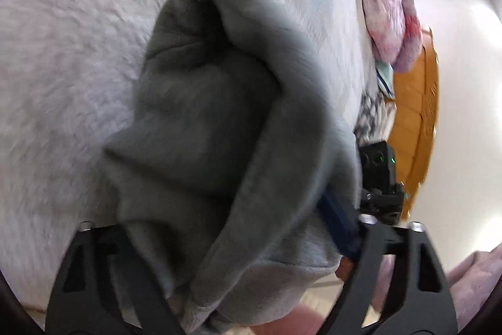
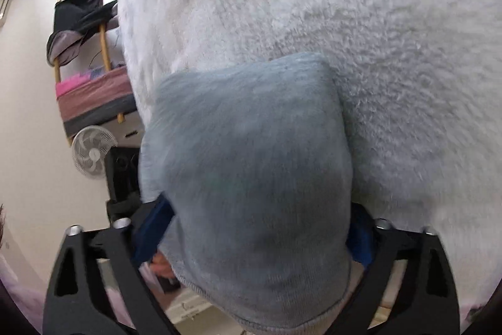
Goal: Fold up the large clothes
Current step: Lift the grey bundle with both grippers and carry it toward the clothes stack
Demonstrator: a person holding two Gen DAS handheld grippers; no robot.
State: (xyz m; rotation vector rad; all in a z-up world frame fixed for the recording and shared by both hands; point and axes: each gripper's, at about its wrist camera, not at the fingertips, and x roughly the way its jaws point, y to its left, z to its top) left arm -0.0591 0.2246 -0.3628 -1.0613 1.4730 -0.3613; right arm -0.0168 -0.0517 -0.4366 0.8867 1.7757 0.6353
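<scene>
A grey sweatshirt-like garment (image 1: 207, 115) lies bunched on a white fleecy blanket (image 1: 62, 58), its hem hanging over the near edge. My left gripper (image 1: 238, 228) straddles that hem. Its right blue pad (image 1: 340, 228) touches the cloth, and its left pad is hidden under the folds. In the right wrist view the same garment (image 2: 251, 162) fills the gap of my right gripper (image 2: 257, 236) from one blue pad (image 2: 153, 228) to the other. Both sets of jaws stand wide with the cloth loose between them. The right gripper's black body (image 1: 381, 178) shows just beyond the garment in the left wrist view.
A pink quilt (image 1: 386, 5) is heaped at the blanket's far right, with patterned fabric (image 1: 375, 112) and an orange wooden piece (image 1: 417, 115) beside it. Left of the blanket (image 2: 392, 52) stand a rack hung with dark clothes (image 2: 83, 21) and a white fan (image 2: 92, 151).
</scene>
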